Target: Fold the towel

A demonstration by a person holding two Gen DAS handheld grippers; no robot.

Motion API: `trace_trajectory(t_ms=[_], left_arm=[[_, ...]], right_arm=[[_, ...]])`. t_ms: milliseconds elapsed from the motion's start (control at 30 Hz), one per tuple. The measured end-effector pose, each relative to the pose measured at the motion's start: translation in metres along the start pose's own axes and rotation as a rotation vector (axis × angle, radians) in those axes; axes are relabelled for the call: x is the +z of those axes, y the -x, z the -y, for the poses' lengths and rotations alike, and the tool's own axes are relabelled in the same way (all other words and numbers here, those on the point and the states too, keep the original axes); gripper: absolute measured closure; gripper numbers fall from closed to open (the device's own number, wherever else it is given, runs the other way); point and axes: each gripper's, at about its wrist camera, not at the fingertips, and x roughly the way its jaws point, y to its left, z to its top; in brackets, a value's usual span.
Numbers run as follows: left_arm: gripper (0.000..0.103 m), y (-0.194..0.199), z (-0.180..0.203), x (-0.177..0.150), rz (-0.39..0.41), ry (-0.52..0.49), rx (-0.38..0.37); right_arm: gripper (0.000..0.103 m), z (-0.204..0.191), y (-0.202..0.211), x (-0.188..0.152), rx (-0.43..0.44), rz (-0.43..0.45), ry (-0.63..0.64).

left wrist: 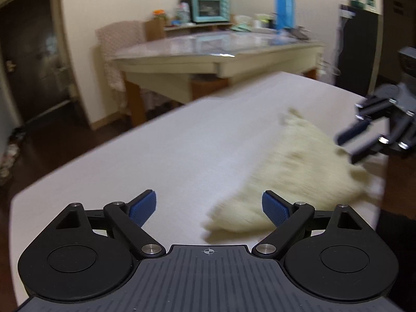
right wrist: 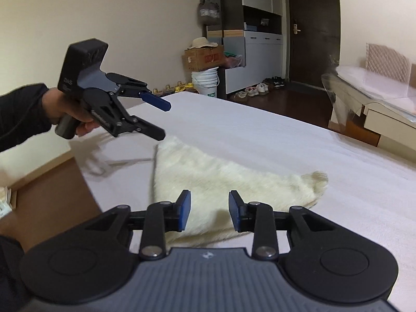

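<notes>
A cream, fluffy towel [right wrist: 221, 182] lies on a wide white bed [right wrist: 299, 140], folded into a rough triangle: one point reaches toward the bed's near-left corner, another, slightly curled, points off to the right. In the right wrist view, the right gripper [right wrist: 209, 213] hovers just above the towel's near edge, its two blue-padded fingers [right wrist: 185, 212] parted with a moderate gap; nothing is pinched between them, and the towel shows through the gap below. To the left in that view, a hand [right wrist: 70, 111] in a dark sleeve [right wrist: 20, 114] holds the left gripper [right wrist: 166, 121] by its pistol-style handle, above the bed's corner and just beside the towel's far point; its jaws are spread wide and empty. In the left wrist view, the left gripper [left wrist: 209, 208] looks down over the bed with its blue pads [left wrist: 145, 205] far apart and nothing between them; the towel [left wrist: 291, 171], blurred by motion, lies ahead and to the right, its near tip showing beside the right-hand pad. The right gripper [left wrist: 348, 148] appears at the right edge of that view, over the towel's far side. Beyond the bed stands a table [left wrist: 197, 59] with a glossy top, carrying a turquoise oven [left wrist: 210, 9] and a blue bottle [left wrist: 284, 6]. In the right wrist view, a cardboard box [right wrist: 202, 57] on a white bucket [right wrist: 205, 82], a cupboard [right wrist: 249, 59] and a dark door [right wrist: 312, 28] line the far wall.
</notes>
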Motion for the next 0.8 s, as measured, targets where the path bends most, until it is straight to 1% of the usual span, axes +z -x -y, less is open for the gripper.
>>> trace_trajectory(t_ms=[67, 200, 233, 333, 433, 567, 667, 700, 767, 800], left_arm=[[0.011, -0.003, 0.01, -0.006, -0.028, -0.025, 0.007], [0.011, -0.013, 0.014, -0.01, -0.047, -0.051, 0.03], [0.011, -0.018, 0.013, -0.01, -0.047, -0.048, 0.047], [0.01, -0.026, 0.004, -0.009, -0.041, -0.021, 0.059], [0.01, -0.034, -0.005, -0.004, -0.036, -0.009, 0.087], [0.01, -0.042, -0.018, -0.001, -0.039, 0.021, 0.094], [0.01, -0.043, -0.024, 0.001, -0.051, 0.044, 0.098], [0.01, -0.042, -0.023, 0.001, -0.052, 0.045, 0.104], [0.01, -0.036, -0.02, 0.001, -0.053, 0.061, 0.12], [0.01, -0.034, -0.019, 0.0, -0.054, 0.069, 0.124]], right_arm=[[0.068, 0.001, 0.005, -0.003, -0.014, -0.006, -0.025], [0.068, 0.001, 0.004, -0.01, -0.01, -0.031, -0.075], [0.068, -0.002, 0.002, -0.01, -0.01, -0.033, -0.076], [0.065, -0.008, -0.008, -0.016, -0.007, -0.033, -0.113], [0.065, -0.012, -0.013, -0.016, -0.027, -0.018, -0.129], [0.064, -0.018, -0.026, -0.01, -0.056, -0.001, -0.151], [0.062, -0.019, -0.031, -0.006, -0.063, -0.005, -0.153], [0.061, -0.019, -0.03, -0.006, -0.064, -0.006, -0.152], [0.055, -0.019, -0.024, -0.006, -0.071, -0.001, -0.156], [0.05, -0.018, -0.022, -0.007, -0.081, 0.001, -0.158]])
